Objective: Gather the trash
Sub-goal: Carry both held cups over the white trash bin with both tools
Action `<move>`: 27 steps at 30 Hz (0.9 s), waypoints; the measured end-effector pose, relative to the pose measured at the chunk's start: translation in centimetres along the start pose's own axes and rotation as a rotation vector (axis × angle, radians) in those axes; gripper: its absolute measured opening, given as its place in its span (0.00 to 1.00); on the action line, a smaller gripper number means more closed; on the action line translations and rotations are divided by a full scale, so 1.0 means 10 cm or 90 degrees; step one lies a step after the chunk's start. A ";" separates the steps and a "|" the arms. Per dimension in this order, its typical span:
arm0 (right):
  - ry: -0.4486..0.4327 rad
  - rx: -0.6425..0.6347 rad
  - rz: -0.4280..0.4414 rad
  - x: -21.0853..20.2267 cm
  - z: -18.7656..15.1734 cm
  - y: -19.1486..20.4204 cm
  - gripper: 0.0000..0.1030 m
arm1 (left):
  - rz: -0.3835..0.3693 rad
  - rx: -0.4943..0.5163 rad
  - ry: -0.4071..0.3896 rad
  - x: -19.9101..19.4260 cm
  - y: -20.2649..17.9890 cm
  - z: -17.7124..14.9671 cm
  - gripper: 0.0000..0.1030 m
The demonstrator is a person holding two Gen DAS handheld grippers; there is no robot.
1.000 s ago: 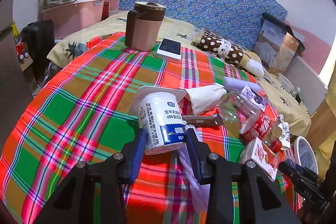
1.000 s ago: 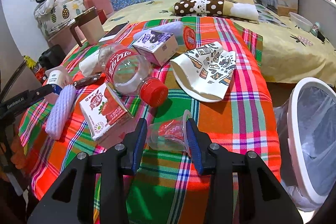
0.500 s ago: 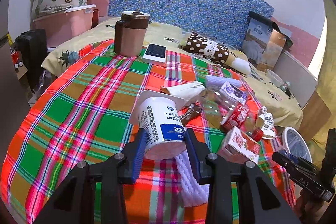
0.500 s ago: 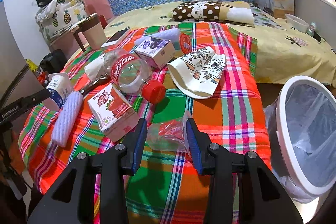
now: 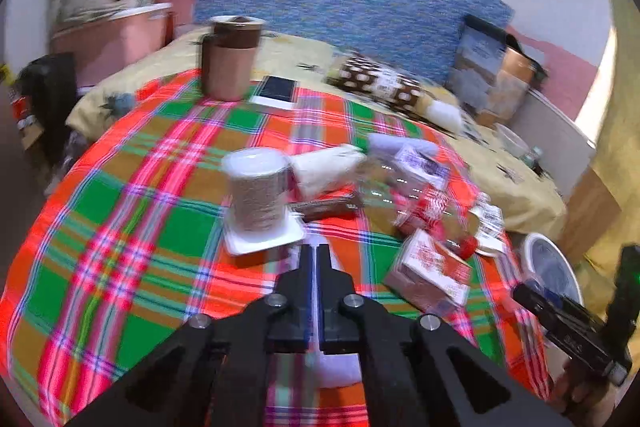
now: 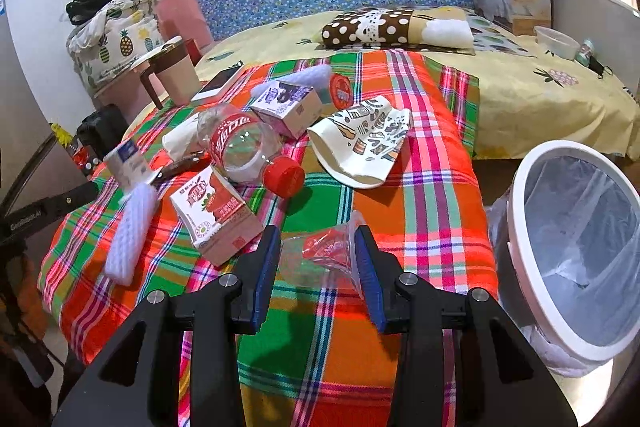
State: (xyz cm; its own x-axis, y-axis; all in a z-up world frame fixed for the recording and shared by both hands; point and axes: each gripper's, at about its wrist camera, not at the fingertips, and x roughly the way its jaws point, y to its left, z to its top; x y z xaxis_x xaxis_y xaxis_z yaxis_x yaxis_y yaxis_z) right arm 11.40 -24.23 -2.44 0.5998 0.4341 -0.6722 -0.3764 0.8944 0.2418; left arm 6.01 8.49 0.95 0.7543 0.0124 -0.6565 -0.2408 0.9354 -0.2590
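Right gripper: clamping a clear plastic cup between blue pads, squeezing its thin walls, a red wrapper tucked inside.
Left gripper: closing to a narrow slit, gripping nothing; hovering over the foam sleeve, just short of the yogurt cup.
Cup handling: likely very light, soft and crushable; gripping across the body near the rim seeming safest, gently, to avoid popping it out.
Yogurt cup: sitting upside down on its wide rim on the plaid cloth; looking stiffer, light, slightly slick; taking it across the mid-body.
Other trash: lying clustered on the cloth — soda bottle with red cap, red carton, purple carton, flattened paper cup, foam sleeve, all likely light.
Bottle: appearing empty, round, prone to rolling; gripping at the neck or waist.
Bin: standing beside the bed to the right, lined with a clear bag, nothing visible inside.
Non-trash: mug and phone resting at the far edge.
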 end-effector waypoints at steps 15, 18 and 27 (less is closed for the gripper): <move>0.012 0.004 -0.003 0.09 0.02 0.01 0.39 | 0.039 -0.004 0.005 0.42 0.18 0.16 0.56; 0.015 0.005 -0.004 0.10 0.03 0.00 0.39 | 0.046 0.001 0.004 0.52 0.17 0.20 0.50; 0.008 0.007 -0.005 0.07 0.07 -0.02 0.39 | 0.059 0.015 -0.030 0.43 0.18 0.30 0.48</move>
State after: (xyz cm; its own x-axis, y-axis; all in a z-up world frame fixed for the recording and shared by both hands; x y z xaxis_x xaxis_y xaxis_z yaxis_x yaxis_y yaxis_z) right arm 12.42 -24.01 -2.50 0.5944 0.4255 -0.6823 -0.3634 0.8991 0.2441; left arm 10.66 11.22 -0.25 0.7573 0.1156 -0.6427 -0.2974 0.9372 -0.1820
